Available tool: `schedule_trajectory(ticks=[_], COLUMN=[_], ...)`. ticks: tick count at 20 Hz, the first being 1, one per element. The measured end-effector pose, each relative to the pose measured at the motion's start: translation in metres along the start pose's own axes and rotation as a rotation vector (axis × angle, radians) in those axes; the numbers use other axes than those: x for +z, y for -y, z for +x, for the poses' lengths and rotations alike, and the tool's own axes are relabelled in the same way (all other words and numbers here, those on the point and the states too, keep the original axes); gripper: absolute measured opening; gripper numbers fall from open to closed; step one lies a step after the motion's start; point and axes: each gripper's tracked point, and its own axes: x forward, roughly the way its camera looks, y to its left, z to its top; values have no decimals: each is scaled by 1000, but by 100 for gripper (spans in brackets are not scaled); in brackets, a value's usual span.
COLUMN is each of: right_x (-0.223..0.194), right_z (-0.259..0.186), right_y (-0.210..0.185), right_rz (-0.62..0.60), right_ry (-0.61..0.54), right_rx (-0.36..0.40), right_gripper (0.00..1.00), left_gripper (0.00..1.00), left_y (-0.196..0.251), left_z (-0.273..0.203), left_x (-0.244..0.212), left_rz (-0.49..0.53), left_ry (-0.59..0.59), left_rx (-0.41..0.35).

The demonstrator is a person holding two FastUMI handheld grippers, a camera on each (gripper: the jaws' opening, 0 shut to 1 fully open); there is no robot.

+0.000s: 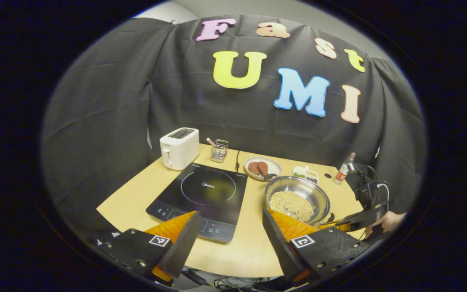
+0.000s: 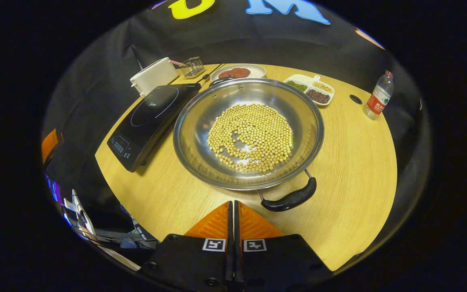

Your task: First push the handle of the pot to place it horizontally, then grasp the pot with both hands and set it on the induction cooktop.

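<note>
A steel pot (image 2: 201, 121) holding yellow beans (image 2: 253, 136) stands on the wooden table (image 2: 355, 170), right of the black induction cooktop (image 2: 152, 117). One black handle (image 2: 292, 198) points toward my right gripper (image 2: 232, 205), which is shut and empty just short of it. The other handle (image 2: 221, 80) is on the far side. In the left gripper view, my left gripper (image 1: 230, 214) hangs open over the table's near edge between the cooktop (image 1: 201, 194) and the pot (image 1: 286, 184). The right gripper (image 1: 335, 223), held by a hand (image 1: 391, 221), sits at the pot's near right side.
Behind the cooktop stand a white toaster (image 2: 154, 75) and a wire holder (image 2: 193, 67). A plate of brown patties (image 2: 237, 72) and a divided dish of beans (image 2: 310, 88) lie behind the pot. A water bottle (image 2: 377, 99) stands at the far right.
</note>
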Motion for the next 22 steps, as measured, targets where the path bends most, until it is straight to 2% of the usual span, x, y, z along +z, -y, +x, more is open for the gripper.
schedule_trajectory(ticks=[1,2,4,5,6,7,8,11,12,13,14,19,22], right_x=[-1,-4,-8,-7,-7,-6,-5,-1,-1,1,1,0,5], right_z=[4,8,13,13,12,12,11,13,14,14,16,13,11], right_y=[3,5,11,12,12,13,14,18,19,22,26,47,57], right_rz=[-7,-15,-33,-36,-34,-28,-22,-5,-3,-4,-5,11,81], right_ry=[-14,-37,-64,-65,-62,-59,-51,-36,-35,-35,-32,-23,-8], right_rx=[8,15,28,36,46,53,65,85,87,84,78,62,64], right_gripper=[2,2,2,2,2,2,2,2,2,2,2,2,2], left_gripper=[87,92,92,87,87,92,87,92,92,87,92,92,92], left_y=[5,9,17,21,23,24,25,28,29,31,34,51,61], left_z=[0,1,-1,-2,-3,-6,-8,-11,-12,-13,-14,-13,-10], left_x=[-3,-7,-11,-13,-15,-17,-20,-30,-33,-36,-38,-42,-41], left_rz=[-11,-25,-41,-48,-53,-57,-61,-63,-63,-64,-65,-39,-29], left_ry=[-5,-13,-18,-16,-15,-16,-18,-19,-18,-19,-20,-25,-29], left_rx=[8,15,35,43,54,66,77,117,126,133,139,146,142])
